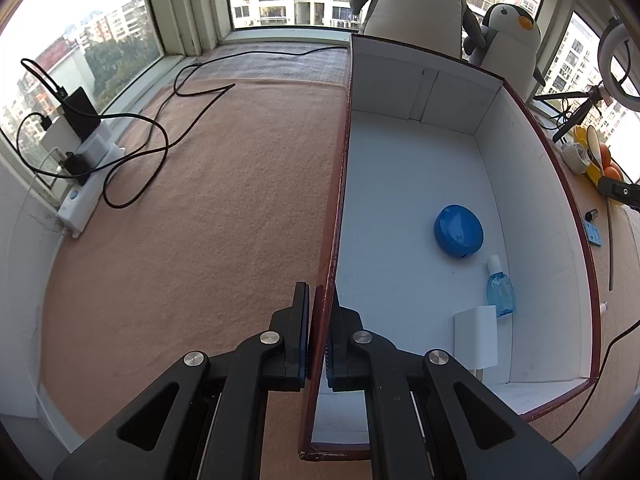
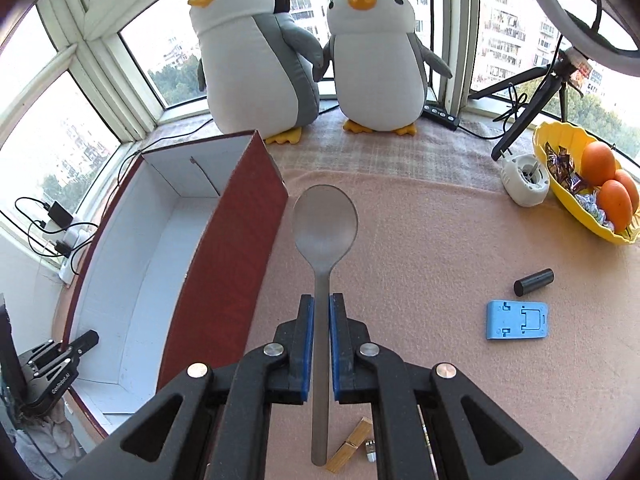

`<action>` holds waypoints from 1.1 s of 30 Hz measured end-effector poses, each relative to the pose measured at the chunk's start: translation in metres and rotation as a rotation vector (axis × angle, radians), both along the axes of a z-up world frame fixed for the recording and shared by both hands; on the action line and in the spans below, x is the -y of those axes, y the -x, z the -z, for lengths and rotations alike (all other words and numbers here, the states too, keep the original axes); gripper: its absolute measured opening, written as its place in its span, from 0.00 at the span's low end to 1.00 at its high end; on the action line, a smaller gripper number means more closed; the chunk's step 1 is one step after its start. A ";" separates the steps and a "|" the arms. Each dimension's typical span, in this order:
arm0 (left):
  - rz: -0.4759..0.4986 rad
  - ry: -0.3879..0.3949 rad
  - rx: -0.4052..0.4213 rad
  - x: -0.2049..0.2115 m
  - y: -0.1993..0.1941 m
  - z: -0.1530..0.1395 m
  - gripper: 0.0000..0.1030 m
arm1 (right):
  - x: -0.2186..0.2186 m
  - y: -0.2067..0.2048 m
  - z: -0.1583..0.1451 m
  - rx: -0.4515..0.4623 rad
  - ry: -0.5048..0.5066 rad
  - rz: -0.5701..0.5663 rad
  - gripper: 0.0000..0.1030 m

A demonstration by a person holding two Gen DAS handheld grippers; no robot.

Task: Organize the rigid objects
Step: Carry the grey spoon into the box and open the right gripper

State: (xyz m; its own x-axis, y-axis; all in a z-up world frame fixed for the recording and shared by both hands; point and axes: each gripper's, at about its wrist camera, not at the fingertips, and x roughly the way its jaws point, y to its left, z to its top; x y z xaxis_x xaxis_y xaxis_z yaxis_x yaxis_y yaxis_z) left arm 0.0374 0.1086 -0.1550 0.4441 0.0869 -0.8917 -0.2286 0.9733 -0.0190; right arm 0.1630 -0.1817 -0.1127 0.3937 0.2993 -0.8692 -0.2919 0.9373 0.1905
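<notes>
A red box with a white inside [image 1: 536,216] stands on the pink cloth. My left gripper [image 1: 319,300] is shut on the box's left wall [image 1: 340,184]. Inside lie a blue round case [image 1: 458,231], a small blue bottle [image 1: 499,287] and a white block [image 1: 476,336]. My right gripper [image 2: 320,304] is shut on the handle of a metal spoon [image 2: 325,224] and holds it above the cloth, just right of the box [image 2: 232,248]. The left gripper also shows in the right wrist view [image 2: 76,346] at the box's near left edge.
On the cloth right of the box lie a blue plastic stand [image 2: 517,320], a black cylinder [image 2: 533,282], a wooden clip [image 2: 350,444] and a small metal piece [image 2: 370,450]. A yellow fruit bowl [image 2: 560,140], a white gadget [image 2: 524,180], a tripod [image 2: 528,108] and two penguin plushies [image 2: 256,60] stand behind. Power strip and cables [image 1: 92,152] lie far left.
</notes>
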 end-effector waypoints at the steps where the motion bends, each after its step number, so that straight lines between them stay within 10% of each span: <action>1: 0.000 -0.001 0.000 0.000 0.000 0.000 0.05 | -0.001 -0.001 -0.005 0.011 -0.013 -0.001 0.07; 15: -0.002 -0.003 0.006 0.001 0.000 -0.001 0.05 | -0.071 0.029 -0.076 0.116 -0.146 -0.171 0.07; 33: -0.001 0.007 0.013 0.001 0.000 -0.002 0.05 | -0.146 0.035 -0.033 0.012 -0.101 -0.298 0.07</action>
State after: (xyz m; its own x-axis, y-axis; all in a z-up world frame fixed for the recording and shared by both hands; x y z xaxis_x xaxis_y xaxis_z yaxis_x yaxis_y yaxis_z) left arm 0.0372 0.1072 -0.1531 0.4556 0.0809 -0.8865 -0.2291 0.9730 -0.0289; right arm 0.1281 -0.0359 -0.0802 0.2857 0.4875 -0.8250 -0.5540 0.7865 0.2729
